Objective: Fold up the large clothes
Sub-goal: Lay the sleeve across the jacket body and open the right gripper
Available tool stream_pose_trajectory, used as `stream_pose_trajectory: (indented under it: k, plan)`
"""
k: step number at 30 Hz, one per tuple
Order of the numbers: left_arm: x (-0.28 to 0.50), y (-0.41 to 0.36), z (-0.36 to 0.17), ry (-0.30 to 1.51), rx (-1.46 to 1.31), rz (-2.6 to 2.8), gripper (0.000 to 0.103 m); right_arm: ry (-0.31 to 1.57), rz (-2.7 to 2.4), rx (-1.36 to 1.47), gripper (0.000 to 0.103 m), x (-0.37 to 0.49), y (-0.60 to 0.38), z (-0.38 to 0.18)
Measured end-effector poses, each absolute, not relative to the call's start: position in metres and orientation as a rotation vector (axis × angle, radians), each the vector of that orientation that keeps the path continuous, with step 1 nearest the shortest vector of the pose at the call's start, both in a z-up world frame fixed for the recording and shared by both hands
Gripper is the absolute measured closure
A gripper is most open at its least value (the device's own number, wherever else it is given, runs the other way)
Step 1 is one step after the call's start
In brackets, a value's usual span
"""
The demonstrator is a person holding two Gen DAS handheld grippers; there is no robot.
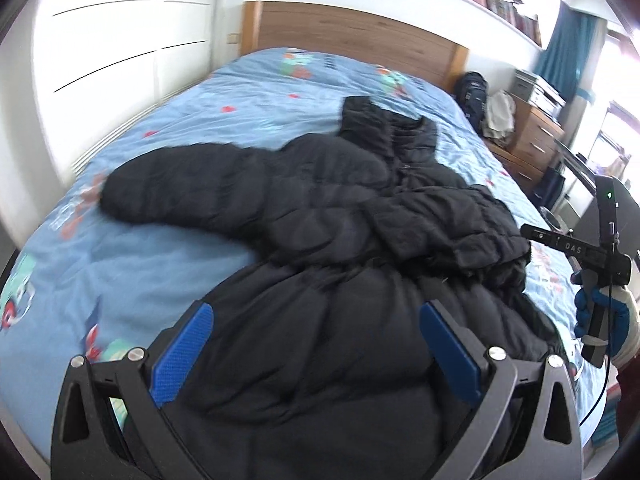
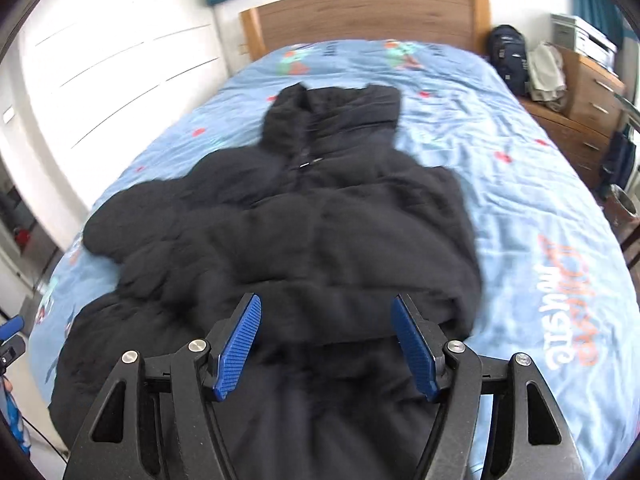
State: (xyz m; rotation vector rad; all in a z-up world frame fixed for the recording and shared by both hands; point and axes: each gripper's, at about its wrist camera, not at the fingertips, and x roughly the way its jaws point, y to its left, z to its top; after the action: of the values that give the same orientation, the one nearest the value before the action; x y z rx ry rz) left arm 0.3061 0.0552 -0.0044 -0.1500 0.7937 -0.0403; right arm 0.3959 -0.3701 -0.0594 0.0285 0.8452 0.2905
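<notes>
Here a black puffer jacket (image 2: pixel 288 216) lies flat on the bed (image 2: pixel 520 184), over a blue printed sheet. Its long axis runs straight away from both tools: the hem is at the near end, under the tools, and the collar (image 2: pixel 336 112) points away toward the wooden headboard (image 2: pixel 368 16). One sleeve (image 1: pixel 184 188) stretches out sideways to the left of the left tool, across the jacket's long axis, with its cuff on the sheet. The other sleeve (image 1: pixel 444 220) is folded in across the chest, ahead and to the right of the left tool.

The left tool (image 1: pixel 316 340) hangs above the hem with its jaws wide apart and nothing between the blue pads (image 1: pixel 182 348). The right tool (image 2: pixel 326 344) hangs released over the lower body of the jacket, jaws spread, pads gripping nothing. In the left wrist view, a gloved hand (image 1: pixel 608 320) holds the right tool's handle at the far right.
</notes>
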Motion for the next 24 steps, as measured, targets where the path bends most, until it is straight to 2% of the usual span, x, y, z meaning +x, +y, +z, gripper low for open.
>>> stream_pose_trajectory:
  k: [6,12,18,24]
  plan:
    - [0.394,-0.017,-0.015,0.754,-0.103,-0.115,0.000,0.799,0.258,0.047,0.035,0.432,-0.400,-0.071]
    - [0.466,-0.060,-0.048,0.809,-0.084,-0.117,0.000,0.831,0.267,0.075,0.035,0.469,-0.411,-0.103]
    - [0.512,-0.075,-0.093,0.917,-0.075,-0.061,0.000,0.937,0.277,0.048,0.034,0.483,-0.400,-0.135]
    - [0.524,-0.063,-0.146,0.977,-0.093,-0.035,0.000,0.994,0.280,0.027,0.032,0.488,-0.400,-0.155]
